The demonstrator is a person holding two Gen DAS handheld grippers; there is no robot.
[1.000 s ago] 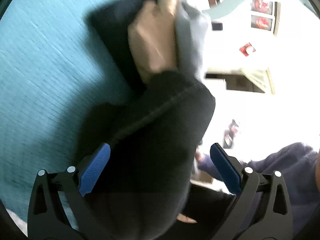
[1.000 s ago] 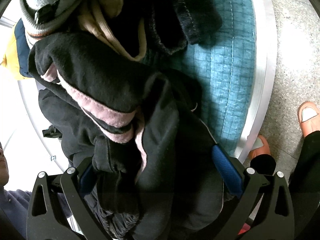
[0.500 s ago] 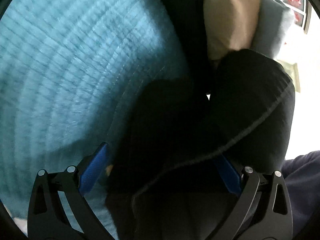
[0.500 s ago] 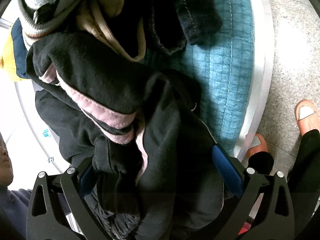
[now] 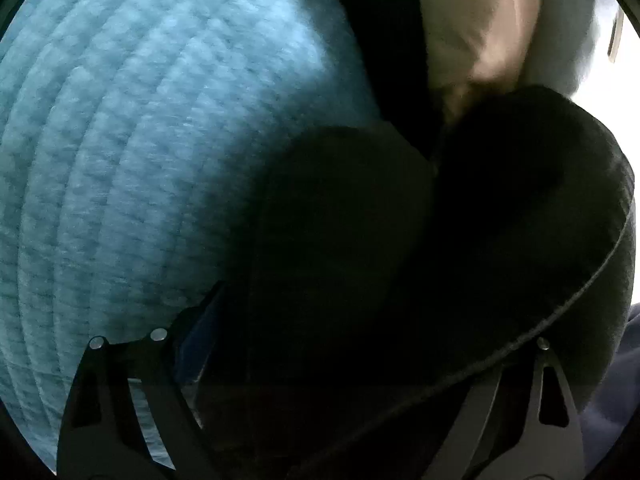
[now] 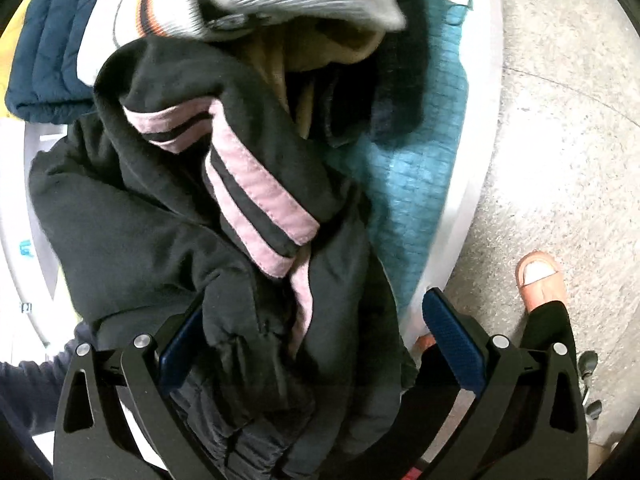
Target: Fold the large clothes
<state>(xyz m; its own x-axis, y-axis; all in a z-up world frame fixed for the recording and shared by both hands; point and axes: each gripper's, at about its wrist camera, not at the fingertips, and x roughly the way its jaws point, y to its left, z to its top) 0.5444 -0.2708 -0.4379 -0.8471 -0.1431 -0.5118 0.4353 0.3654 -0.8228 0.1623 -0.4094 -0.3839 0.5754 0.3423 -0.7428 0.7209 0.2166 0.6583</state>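
Left gripper [image 5: 340, 344]: jaws spread wide — the blue pad of one finger shows at the lower left, while the other finger is largely covered by dark cloth that fills the gap between them; whether the pads press on that cloth cannot be told.
Black garment [image 5: 420, 260]: a thick, rounded fold lying across the left gripper's fingers, a thin seam line curving along its right side; much of it is in deep shadow.
Teal quilted cover [image 5: 140, 160]: fills the left half of the left wrist view, just behind the black fold.
Right gripper [image 6: 316, 340]: jaws spread, both blue pads visible; bunched cloth lies between them against the left-hand pad, the other pad standing clear of it.
Black jacket with pink stripes [image 6: 168, 208]: crumpled in front of the right gripper, its striped band draped diagonally down toward the fingers — resting on the heap at the edge of the teal cover.
Clothes heap [image 6: 280, 4]: a grey ribbed knit with orange stripe, a tan garment and a navy quilted jacket, piled beyond the black jacket.
Floor [image 6: 560, 120]: speckled stone, right of the white rim; a sandalled foot [image 6: 540, 280] stands on it.
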